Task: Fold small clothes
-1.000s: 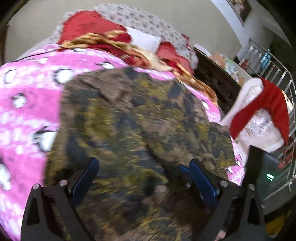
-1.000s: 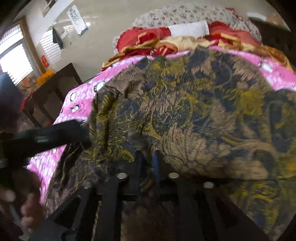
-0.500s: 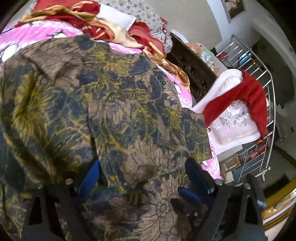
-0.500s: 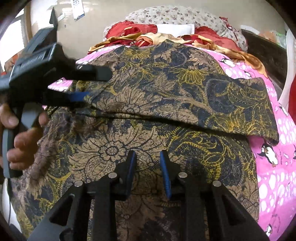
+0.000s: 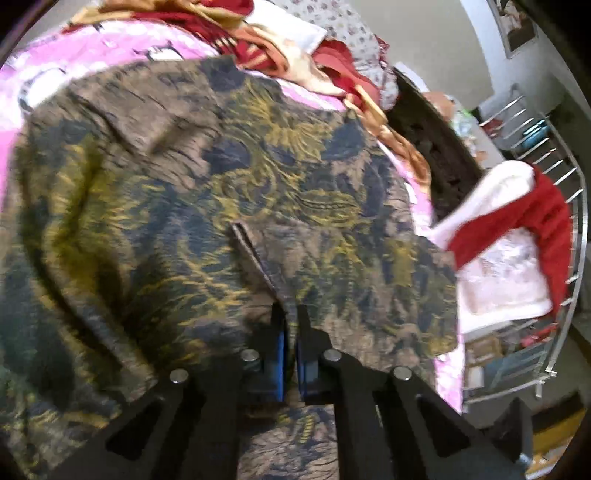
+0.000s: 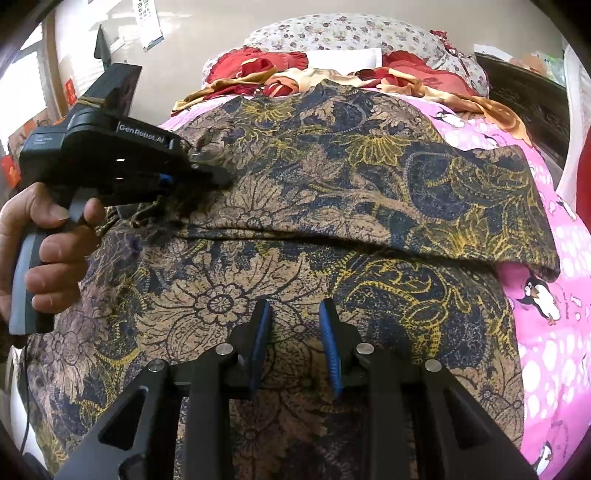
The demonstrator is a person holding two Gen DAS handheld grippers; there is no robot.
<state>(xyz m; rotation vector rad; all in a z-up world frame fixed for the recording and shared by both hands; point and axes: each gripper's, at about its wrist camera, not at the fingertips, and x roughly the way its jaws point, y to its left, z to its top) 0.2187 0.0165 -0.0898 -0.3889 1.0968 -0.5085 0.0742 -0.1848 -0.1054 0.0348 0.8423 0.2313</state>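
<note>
bed: a bed covered by a pink penguin blanket (image 6: 554, 314), which shows along the right edge and at the far left.
big cloth: a brown, dark blue and yellow flower shirt (image 6: 332, 177) lies spread over most of the blanket; its top part is folded over the lower part.
far end: a heap of red and gold cloth (image 6: 280, 79) lies there, touching the shirt's far edge.
behind the heap: a pillow with small flowers (image 6: 351, 33).
</note>
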